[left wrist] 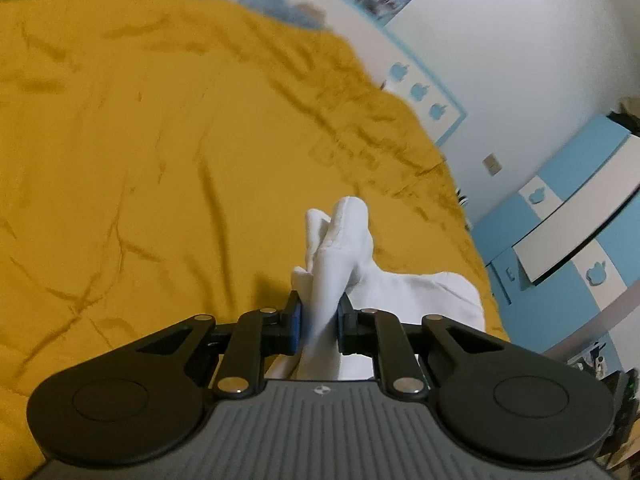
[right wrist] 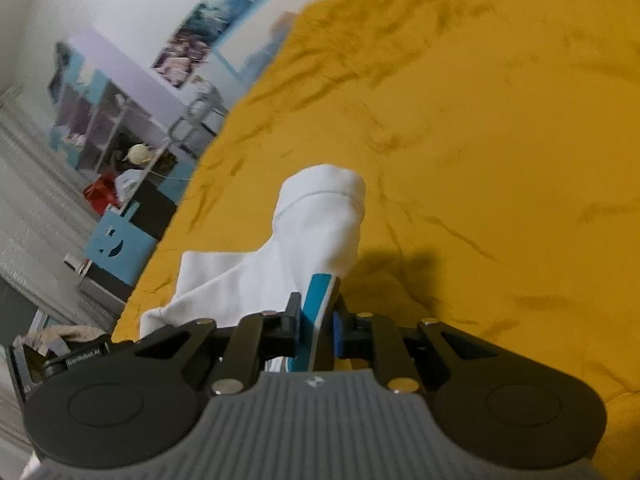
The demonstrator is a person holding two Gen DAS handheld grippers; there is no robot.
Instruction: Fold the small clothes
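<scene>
A small white garment (left wrist: pixel 340 248) hangs lifted over the yellow bedspread (left wrist: pixel 140 140). In the left wrist view my left gripper (left wrist: pixel 319 320) is shut on a bunched fold of it, and more white cloth trails off to the right (left wrist: pixel 420 292). In the right wrist view my right gripper (right wrist: pixel 318 322) is shut on another edge of the white garment (right wrist: pixel 316 220), where a teal stripe (right wrist: pixel 316 300) runs between the pads. A sleeve-like tube with a stitched hem sticks up past the fingers. The rest of the cloth droops to the left (right wrist: pixel 208 284).
The wrinkled yellow bedspread (right wrist: pixel 480 140) fills most of both views. Its edge drops off toward a blue and white cabinet (left wrist: pixel 560 216) on one side, and toward shelves (right wrist: pixel 112 120) and a blue box (right wrist: pixel 116 248) on the other.
</scene>
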